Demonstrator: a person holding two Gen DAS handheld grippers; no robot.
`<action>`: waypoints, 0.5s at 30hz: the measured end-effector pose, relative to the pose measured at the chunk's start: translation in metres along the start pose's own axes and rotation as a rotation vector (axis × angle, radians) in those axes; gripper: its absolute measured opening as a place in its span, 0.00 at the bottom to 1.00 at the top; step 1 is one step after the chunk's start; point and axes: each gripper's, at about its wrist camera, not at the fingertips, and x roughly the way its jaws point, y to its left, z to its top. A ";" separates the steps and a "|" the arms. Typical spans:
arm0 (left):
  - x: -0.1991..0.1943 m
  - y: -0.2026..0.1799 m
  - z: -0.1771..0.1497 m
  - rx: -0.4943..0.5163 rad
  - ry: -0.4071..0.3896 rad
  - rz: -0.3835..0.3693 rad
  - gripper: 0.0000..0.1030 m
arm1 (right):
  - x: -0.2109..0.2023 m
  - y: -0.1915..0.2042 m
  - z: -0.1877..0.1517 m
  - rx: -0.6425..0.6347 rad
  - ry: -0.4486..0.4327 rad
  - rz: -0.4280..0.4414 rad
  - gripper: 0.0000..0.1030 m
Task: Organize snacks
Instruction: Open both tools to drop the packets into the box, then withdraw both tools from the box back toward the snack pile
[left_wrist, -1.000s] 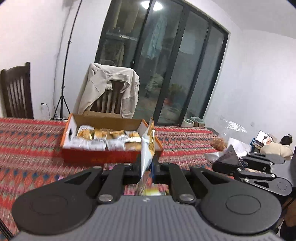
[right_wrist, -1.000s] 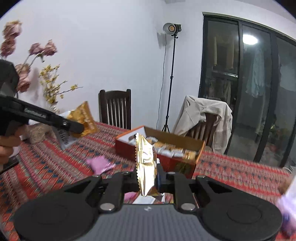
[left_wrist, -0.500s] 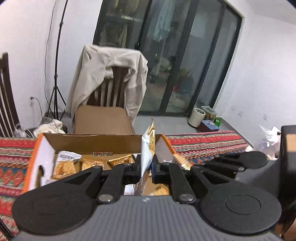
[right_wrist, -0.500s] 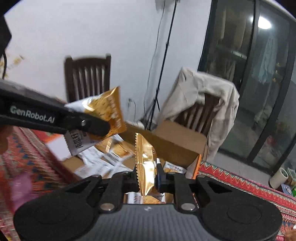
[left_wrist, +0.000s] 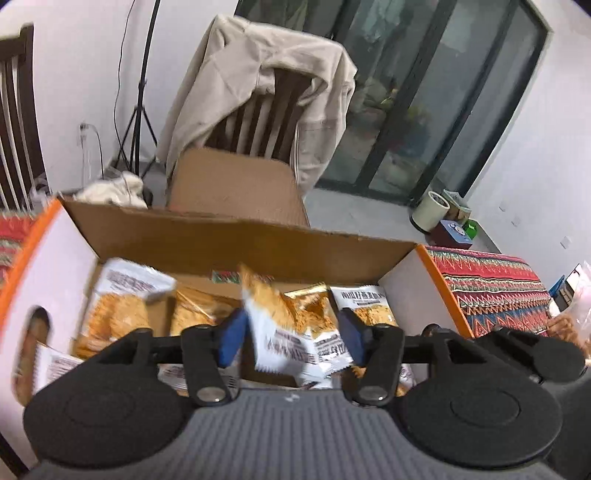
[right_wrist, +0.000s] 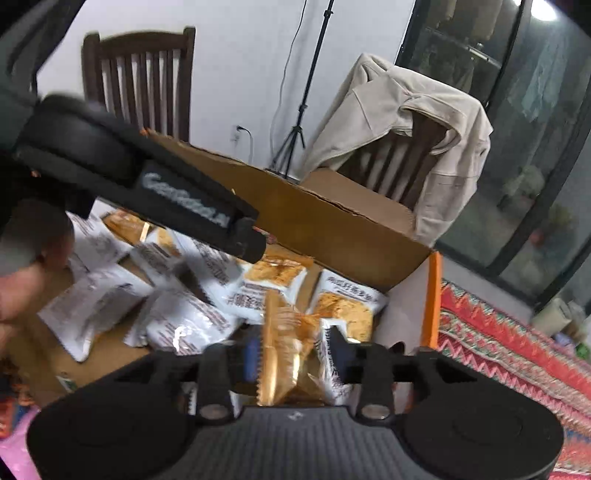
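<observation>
Nearest the left wrist camera, the left gripper (left_wrist: 291, 332) has its fingers spread wide, and a white-and-orange snack packet (left_wrist: 291, 332) sits blurred between them, touching neither as far as I can tell; it looks let go so that it drops among the others. In the right wrist view the right gripper (right_wrist: 291, 356) is likewise parted, with a gold-edged snack packet (right_wrist: 282, 354) standing on edge in the gap, seemingly loose as well. Both hang over the cardboard box (left_wrist: 236, 240), which explains the open fingers: this is the spot where snacks are gathered. Below lie more packets (right_wrist: 184, 325), scattered flat on the box floor. Beyond the box stands a wooden chair draped with a beige jacket (left_wrist: 258, 85), and the red patterned cloth (left_wrist: 491, 288) covers the bench to the right
</observation>
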 end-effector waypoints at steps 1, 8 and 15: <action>-0.006 0.001 0.001 0.010 -0.012 0.015 0.61 | -0.004 -0.002 0.000 0.010 -0.006 0.001 0.54; -0.075 0.002 0.007 0.066 -0.059 0.065 0.68 | -0.048 -0.018 0.010 0.062 -0.038 0.008 0.56; -0.165 -0.009 -0.015 0.149 -0.067 0.161 0.80 | -0.134 -0.018 0.010 0.070 -0.069 0.002 0.74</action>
